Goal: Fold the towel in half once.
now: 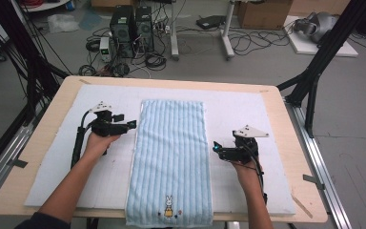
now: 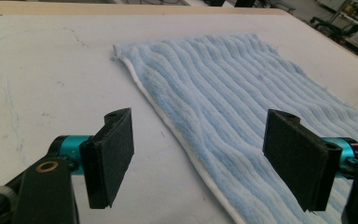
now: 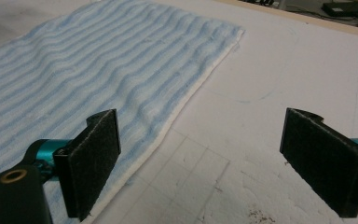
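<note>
**On the White Mat, Two Grippers Flanked a Blue Towel**

At the centre of the table (image 1: pixel 295 200), we saw a light-blue striped towel (image 1: pixel 171 157) lying flat on the white mat (image 1: pixel 248 109), its long side running from twelve o'clock to six o'clock, with a small rabbit emblem (image 1: pixel 168 206) near the six o'clock hem. At nine o'clock of the towel we saw the left gripper (image 1: pixel 132 124) held by the person's left hand (image 1: pixel 100 140), pointing toward the cloth's long edge. In the left gripper view its jaws stood wide and released, gripping nothing, with the towel's white-trimmed edge lying on the mat between them. At three o'clock we saw the right gripper (image 1: pixel 215 147) in the right hand (image 1: pixel 245 167), just beside the opposite edge. In the right gripper view its jaws likewise stood wide apart and unclenched, the towel's border beside one pad (image 3: pixel 93 163) and bare mat between the two.
</note>
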